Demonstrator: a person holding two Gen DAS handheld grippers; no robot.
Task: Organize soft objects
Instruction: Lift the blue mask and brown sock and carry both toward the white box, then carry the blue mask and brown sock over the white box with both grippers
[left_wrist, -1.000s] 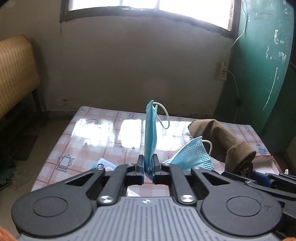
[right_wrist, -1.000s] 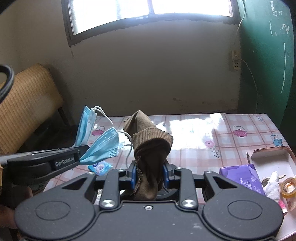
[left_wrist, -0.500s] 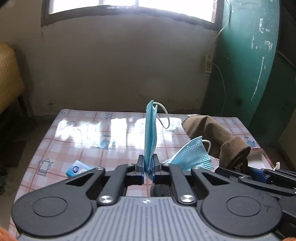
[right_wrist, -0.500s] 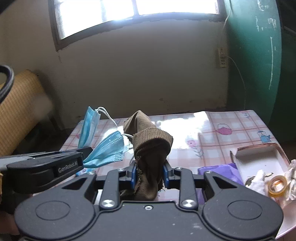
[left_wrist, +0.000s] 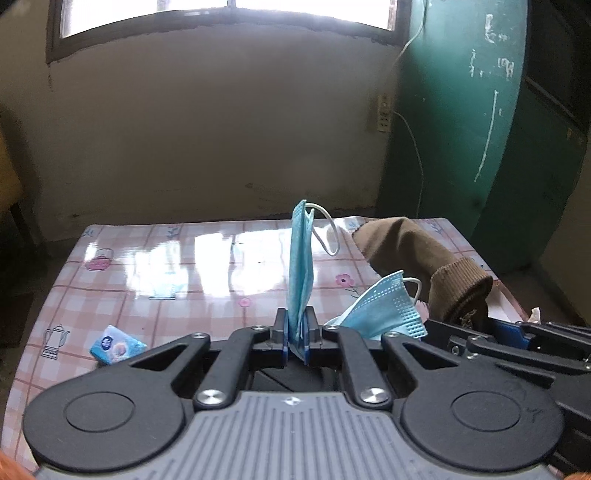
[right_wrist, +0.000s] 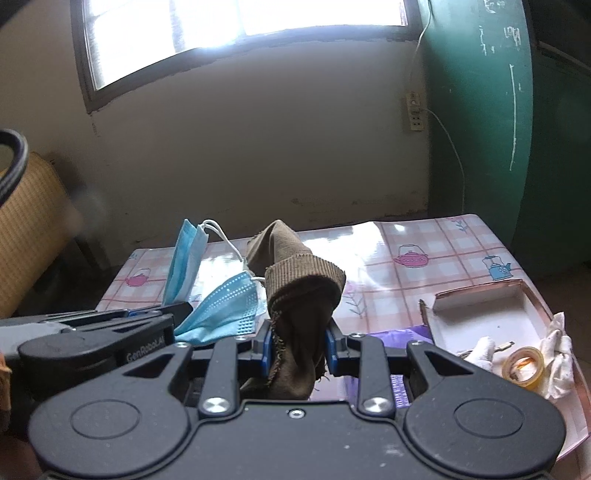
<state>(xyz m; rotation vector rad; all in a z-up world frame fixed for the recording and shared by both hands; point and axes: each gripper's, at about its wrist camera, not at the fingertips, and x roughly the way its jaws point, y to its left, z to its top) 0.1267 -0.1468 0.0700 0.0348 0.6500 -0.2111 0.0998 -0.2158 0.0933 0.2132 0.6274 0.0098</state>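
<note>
The surface (left_wrist: 155, 258) is wearing a glossy checked cloth in pink and white, printed with small teapots and flowers, and the window light is reflecting on it. Near its right edge an open cardboard box (right_wrist: 491, 314) is sitting, low and rectangular, with a purple packet (right_wrist: 400, 334) just beside it, then some crumpled white cloth (right_wrist: 557, 350) and a roll of clear tape (right_wrist: 524, 367). On the left part of the surface a small blue tissue packet (left_wrist: 117, 345) is lying alone.

The right claw (right_wrist: 298, 341) is pinching a brown sock (right_wrist: 303, 295), knitted and soft, with the ribbed cuff folding over above the pads; the sock is filling the gap and is hiding the surface behind it. The left claw (left_wrist: 296, 332) is pressed together on a light blue face mask (left_wrist: 301, 266), which is standing upright, thin and pleated, its white ear loop curving out. A second blue mask (left_wrist: 384, 310) is hanging between the two claws, but what is holding it is not clear.
</note>
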